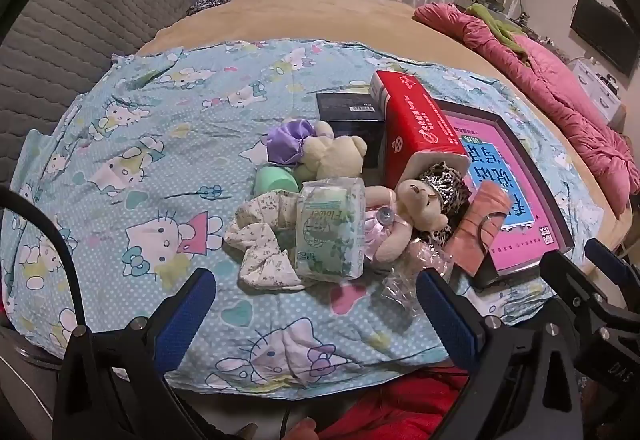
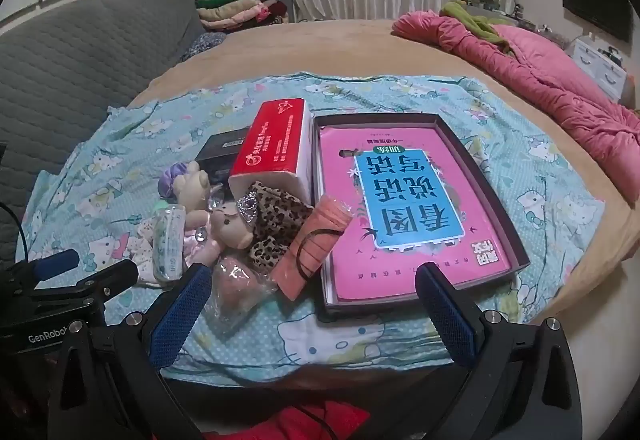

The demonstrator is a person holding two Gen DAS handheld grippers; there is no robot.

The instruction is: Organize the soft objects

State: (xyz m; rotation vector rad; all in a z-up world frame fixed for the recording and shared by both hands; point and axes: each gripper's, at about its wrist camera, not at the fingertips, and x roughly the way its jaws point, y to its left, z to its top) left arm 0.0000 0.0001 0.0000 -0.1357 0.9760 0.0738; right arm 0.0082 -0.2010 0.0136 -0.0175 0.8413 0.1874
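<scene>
A heap of soft things lies on a blue Hello Kitty cloth [image 1: 120,144]: a cream teddy bear [image 1: 334,154], a purple satin bow [image 1: 288,140], a green roll [image 1: 276,180], a floral cloth [image 1: 260,236], a tissue pack [image 1: 330,226], a small bear in a pink dress [image 1: 412,212], a leopard-print cloth [image 2: 276,218] and a rolled orange towel [image 2: 316,248]. A dark box [image 2: 520,260] holds a pink book [image 2: 412,208]. My left gripper [image 1: 316,314] is open and empty, in front of the heap. My right gripper [image 2: 312,314] is open and empty, in front of the box.
A red tissue box [image 2: 276,144] and a black box [image 1: 348,116] stand behind the heap. A clear bag with something pink [image 2: 236,288] lies near my right gripper. A pink quilt [image 2: 552,80] lies at the right, a grey sofa back [image 1: 100,20] at the left.
</scene>
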